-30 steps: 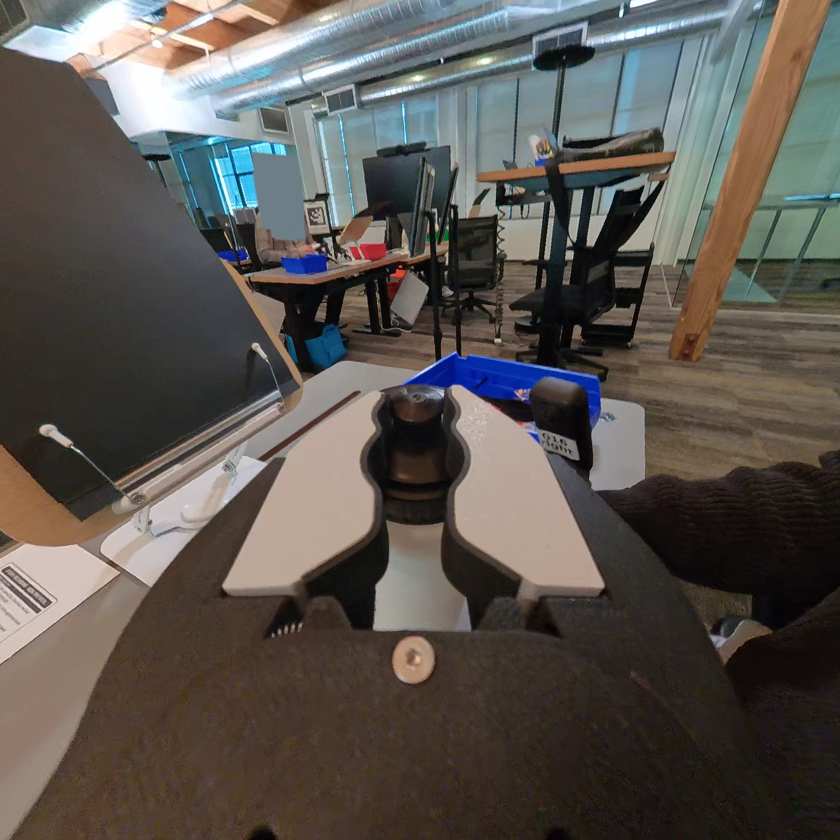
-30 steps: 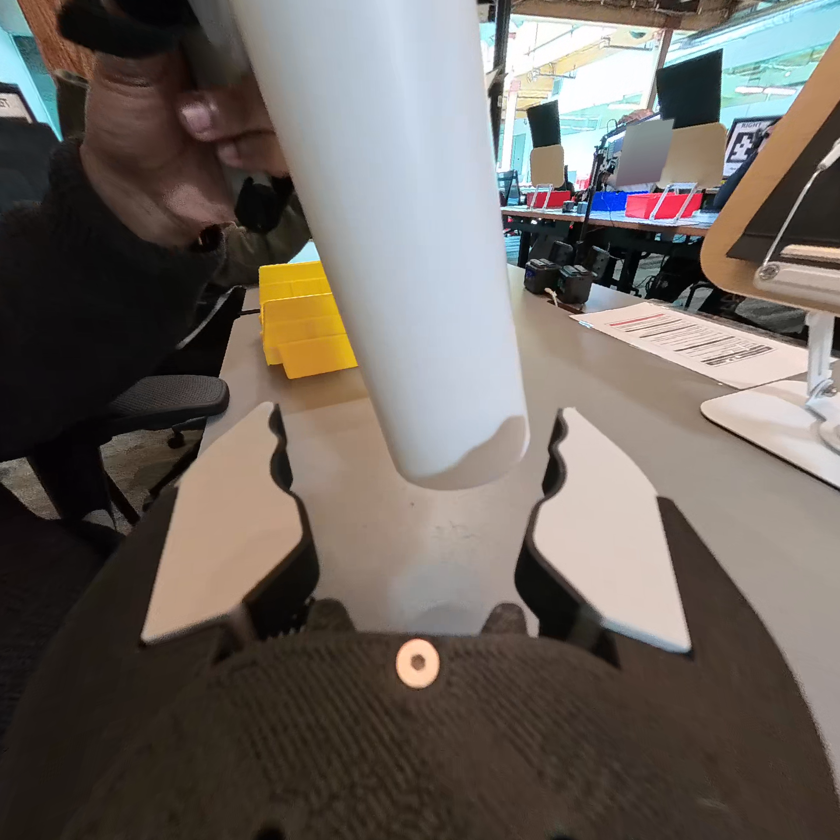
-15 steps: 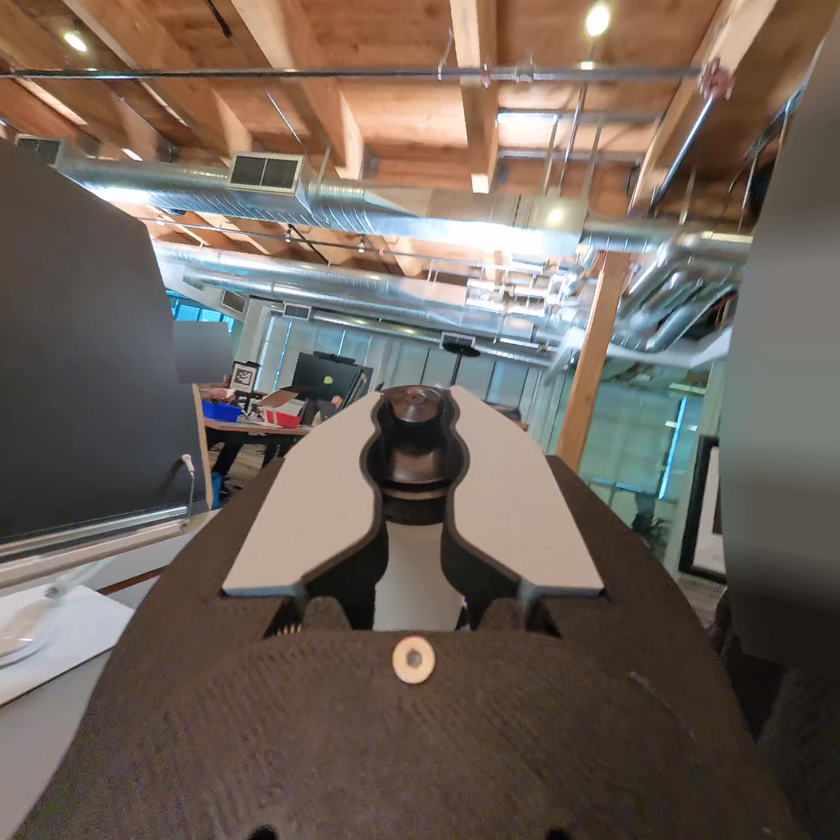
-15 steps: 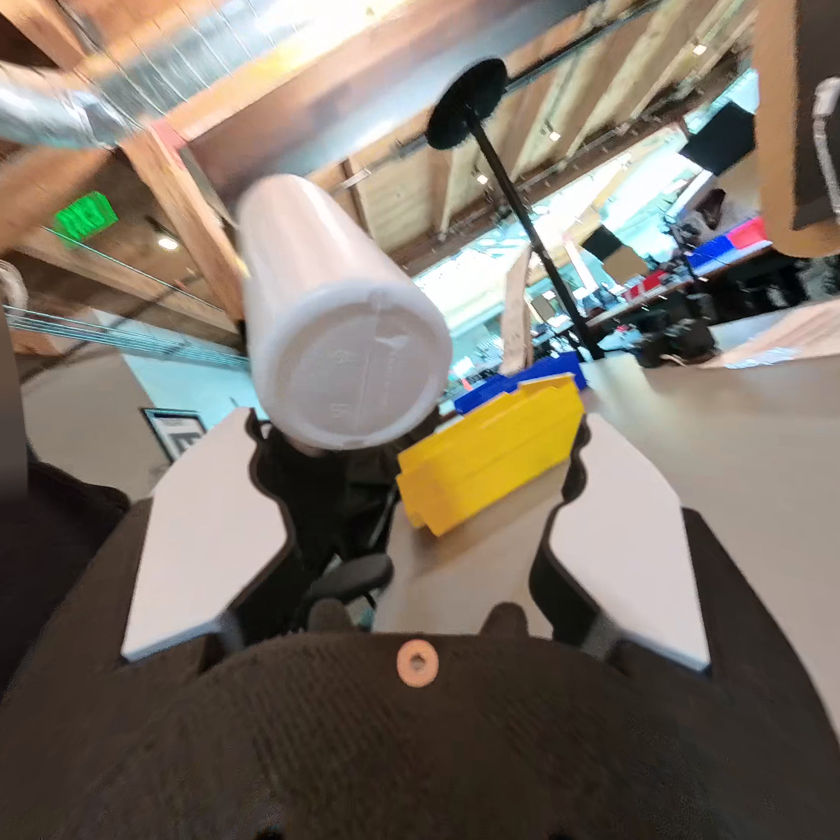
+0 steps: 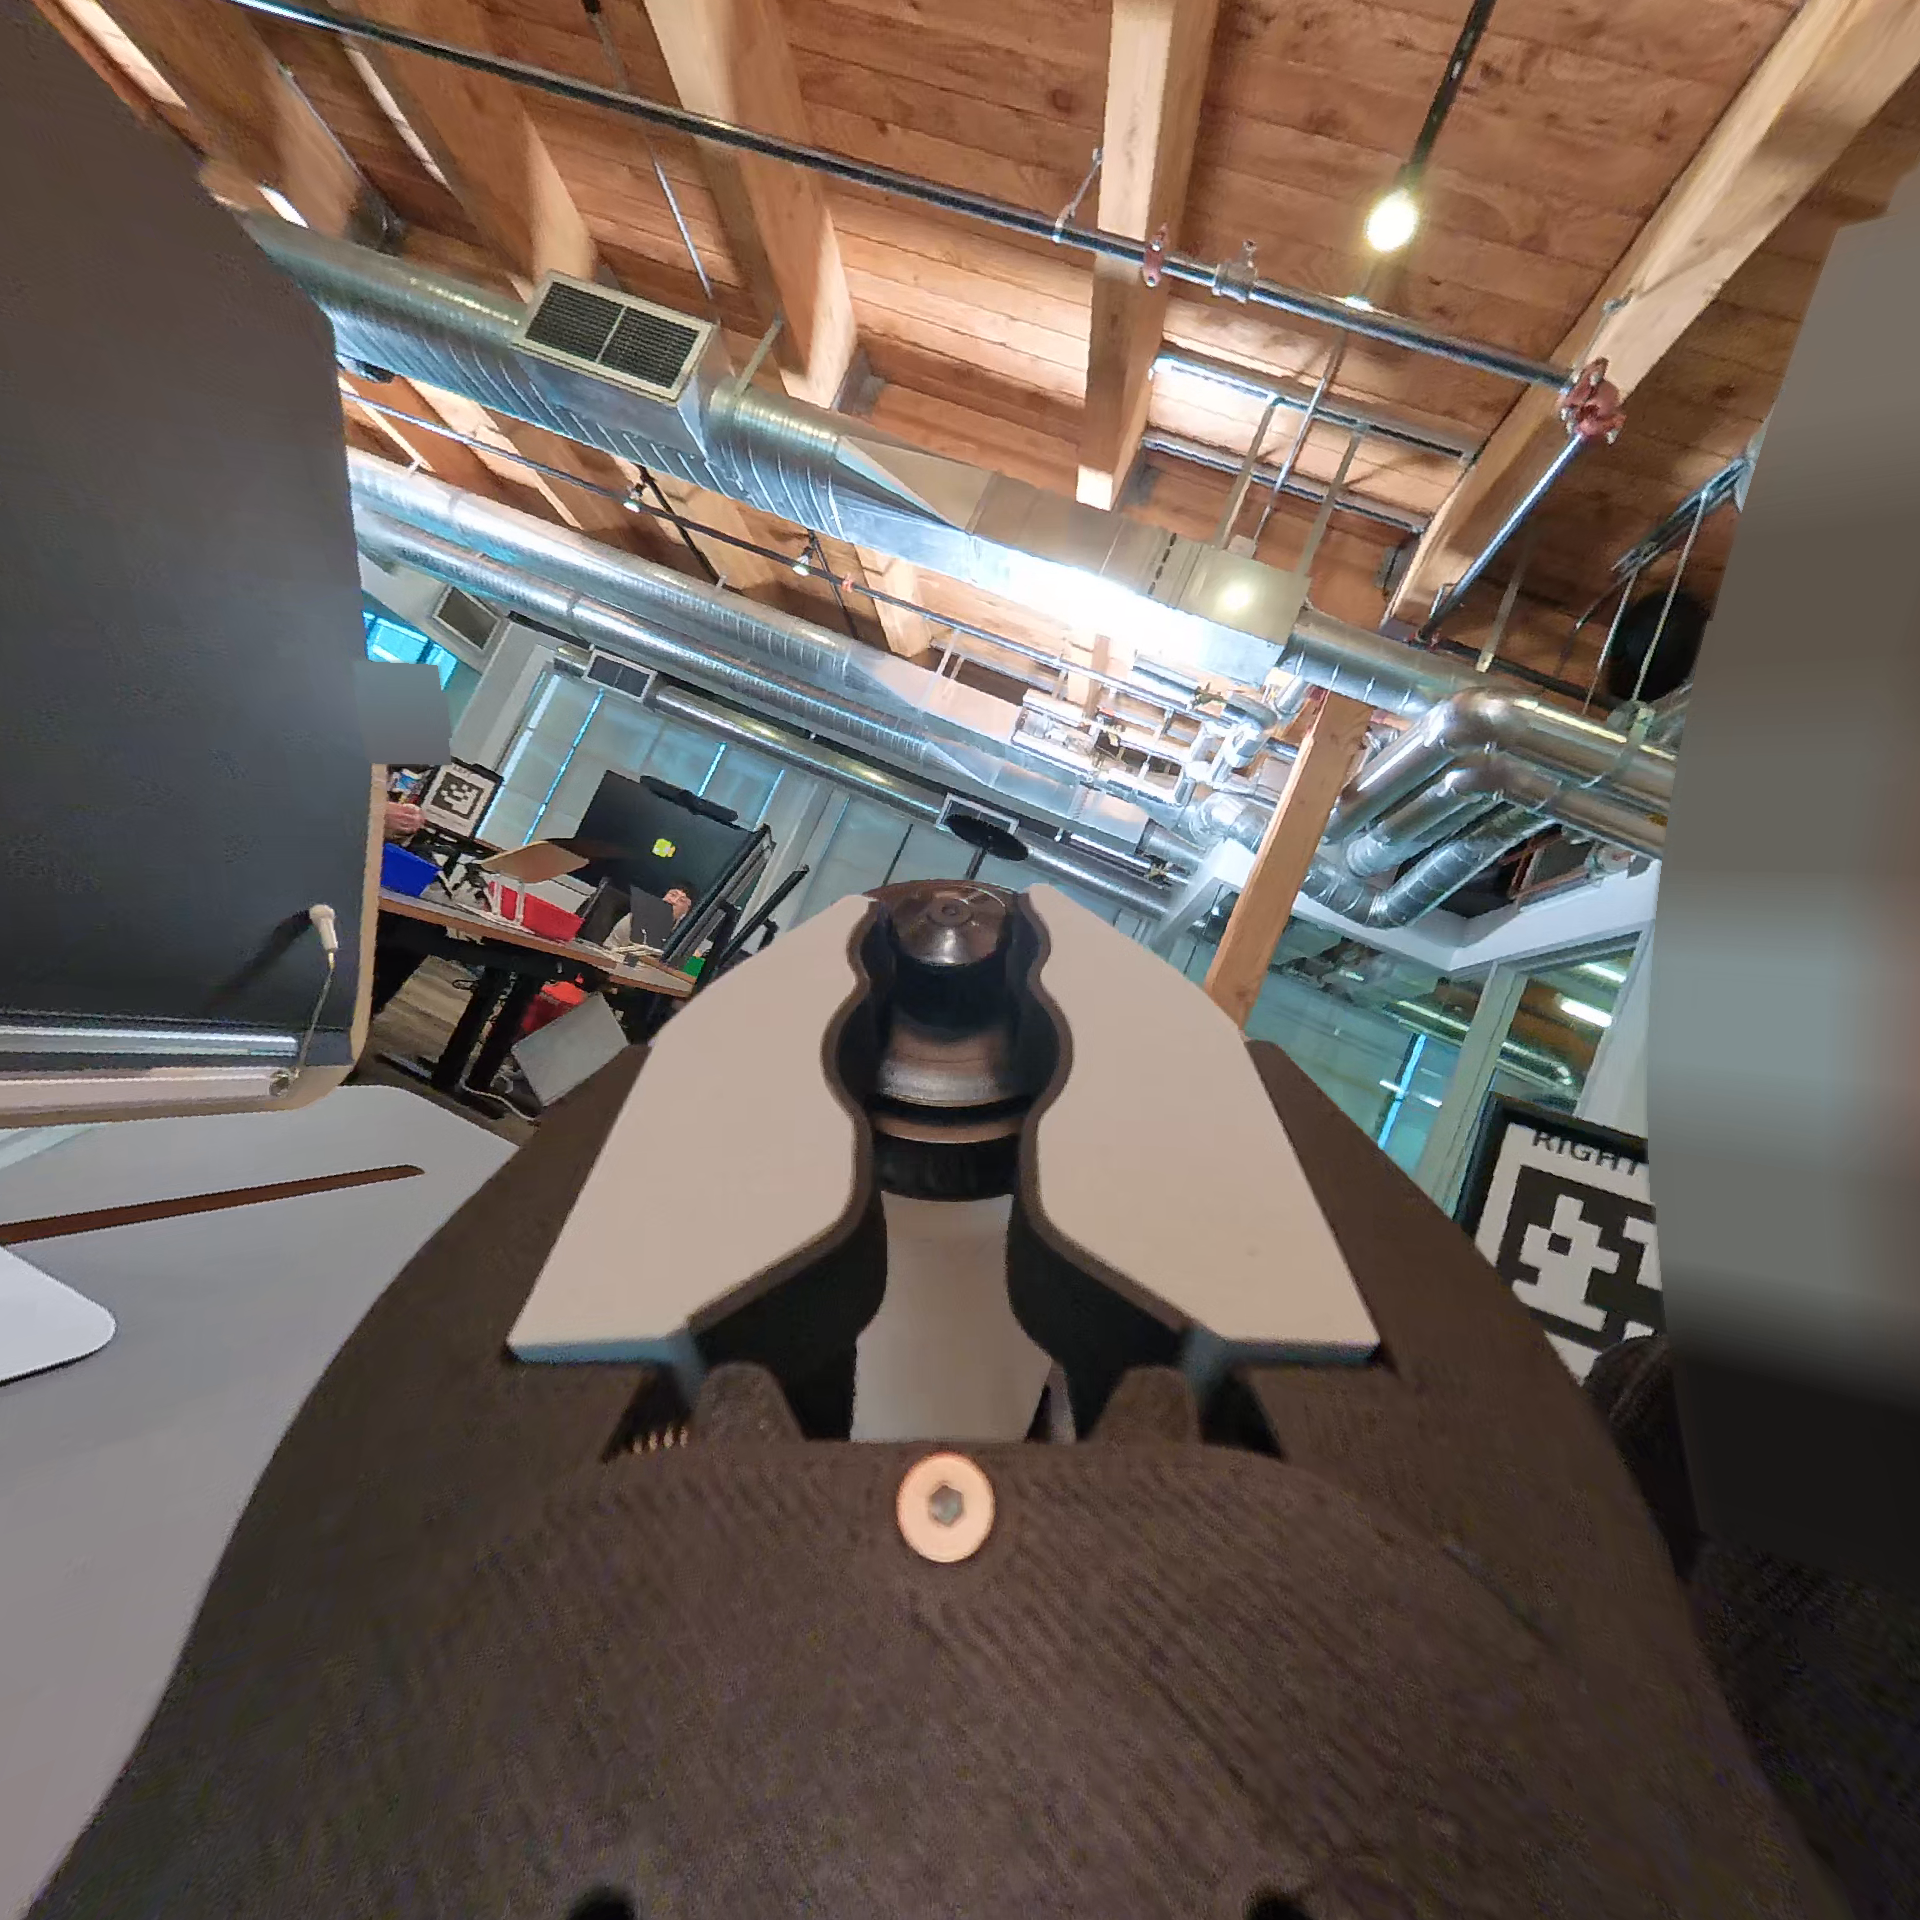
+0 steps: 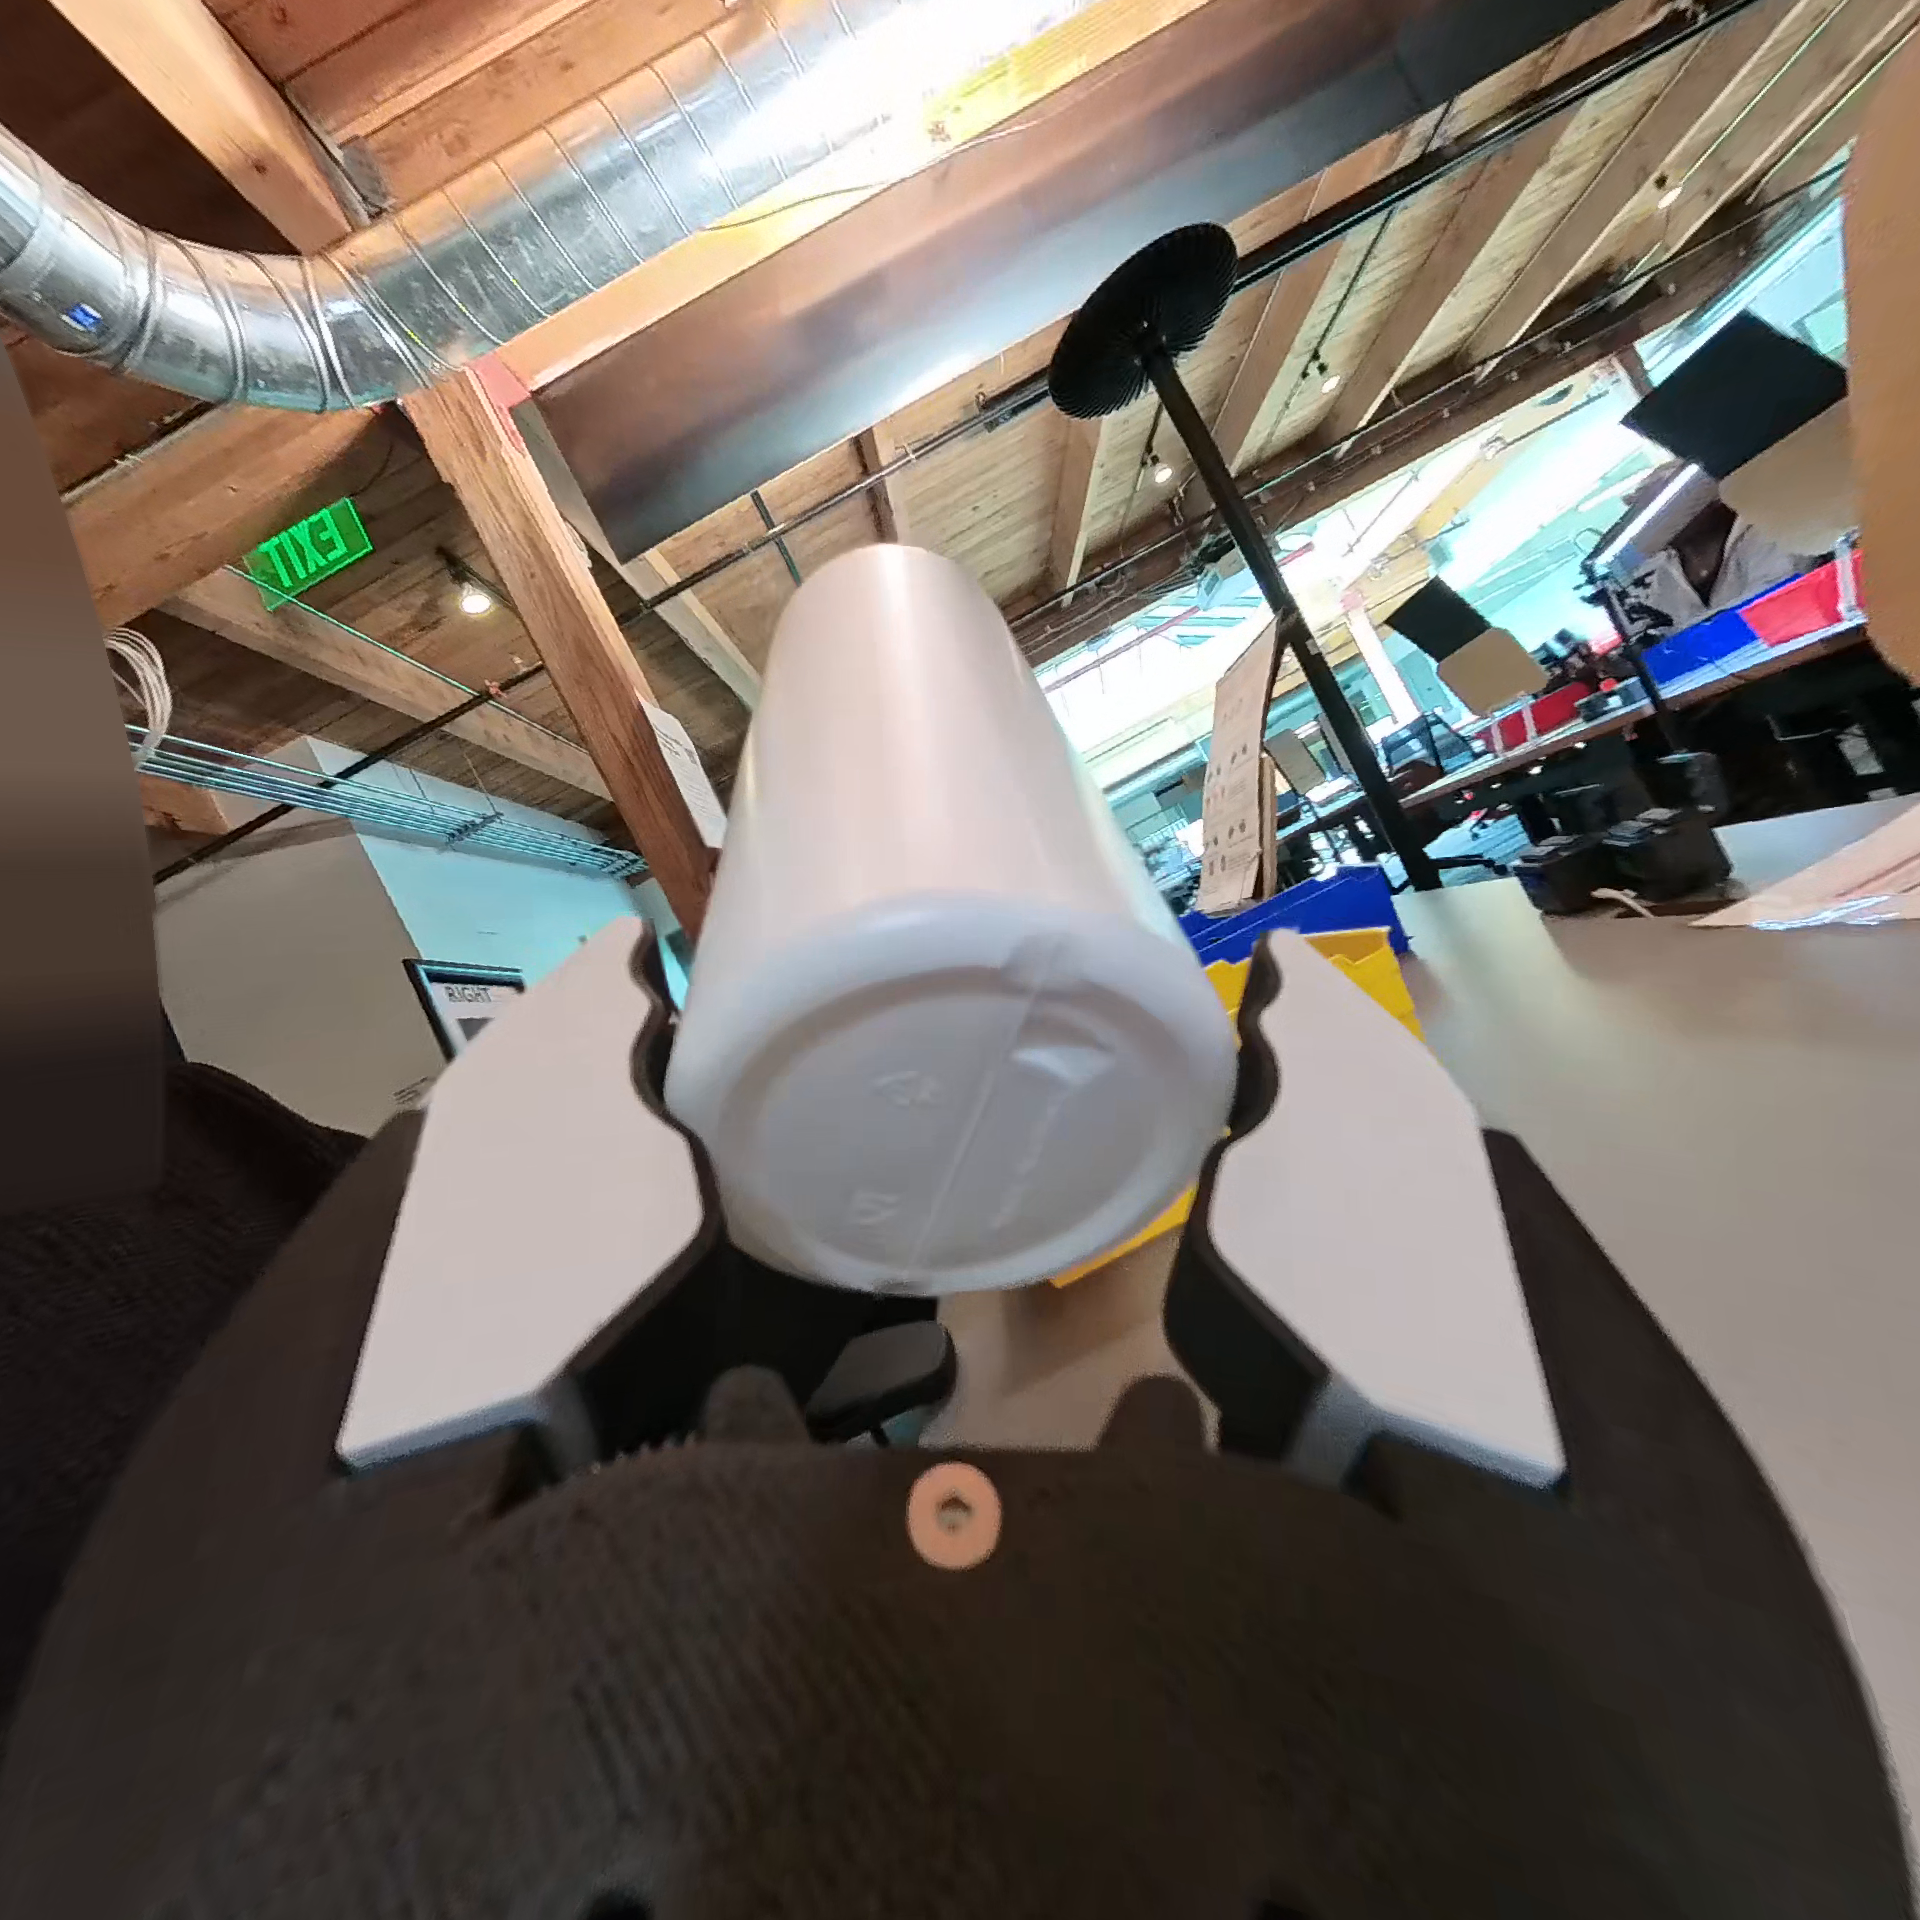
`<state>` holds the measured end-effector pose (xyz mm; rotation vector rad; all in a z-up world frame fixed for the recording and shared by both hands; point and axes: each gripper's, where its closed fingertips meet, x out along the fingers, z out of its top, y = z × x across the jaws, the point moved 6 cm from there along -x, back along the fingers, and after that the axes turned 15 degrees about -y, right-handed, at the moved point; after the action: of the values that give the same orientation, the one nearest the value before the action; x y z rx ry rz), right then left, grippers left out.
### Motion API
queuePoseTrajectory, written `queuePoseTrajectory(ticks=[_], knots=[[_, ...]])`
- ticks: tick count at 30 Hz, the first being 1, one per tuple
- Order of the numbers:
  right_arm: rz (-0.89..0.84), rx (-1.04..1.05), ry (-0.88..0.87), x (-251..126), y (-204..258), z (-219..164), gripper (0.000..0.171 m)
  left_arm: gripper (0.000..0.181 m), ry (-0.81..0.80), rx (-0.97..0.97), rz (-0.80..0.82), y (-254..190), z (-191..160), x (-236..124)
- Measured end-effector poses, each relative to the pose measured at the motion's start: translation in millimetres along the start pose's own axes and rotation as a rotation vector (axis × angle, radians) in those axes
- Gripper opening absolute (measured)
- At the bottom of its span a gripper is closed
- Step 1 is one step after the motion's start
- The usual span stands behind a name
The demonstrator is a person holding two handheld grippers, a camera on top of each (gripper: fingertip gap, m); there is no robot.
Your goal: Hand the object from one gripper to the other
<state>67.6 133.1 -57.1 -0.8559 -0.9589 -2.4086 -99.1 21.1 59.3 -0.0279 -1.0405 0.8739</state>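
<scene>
A white bottle with a black cap is held between both grippers, raised towards the ceiling. In the left wrist view my left gripper (image 5: 948, 935) is shut on the black cap (image 5: 945, 997), and the white body (image 5: 935, 1309) runs back between the fingers. In the right wrist view the white bottle (image 6: 914, 883) points away and its round base faces the camera. My right gripper (image 6: 951, 997) has its fingers against both sides of the bottle near the base.
A grey table (image 6: 1610, 1091) lies below at the right, with yellow bins (image 6: 1361, 966) and a blue bin (image 6: 1309, 909) behind the bottle. A dark board on a stand (image 5: 156, 623) rises at the left. A person's dark sleeve (image 5: 1787, 1662) is at the right.
Both grippers tilted up from the table towards the ceiling. The bottle's base moved in between the right fingers, and those fingers closed in on it. The left gripper kept its hold on the cap.
</scene>
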Motion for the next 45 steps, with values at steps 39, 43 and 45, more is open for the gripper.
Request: queuePoseTrajectory(ticks=[39, 43, 45], knots=[[-0.134, -0.135, -0.099, -24, -9, 88, 0.104, 0.104, 1.016, 0.005, -0.001, 41, -174, -62], [-0.129, -0.166, -0.117, -21, -3, 100, 0.104, 0.102, 0.927, -0.006, -0.026, 39, -189, -59], [-0.116, -0.171, -0.148, -20, 0, 104, 0.104, 0.102, 0.887, -0.034, -0.030, 36, -194, -57]])
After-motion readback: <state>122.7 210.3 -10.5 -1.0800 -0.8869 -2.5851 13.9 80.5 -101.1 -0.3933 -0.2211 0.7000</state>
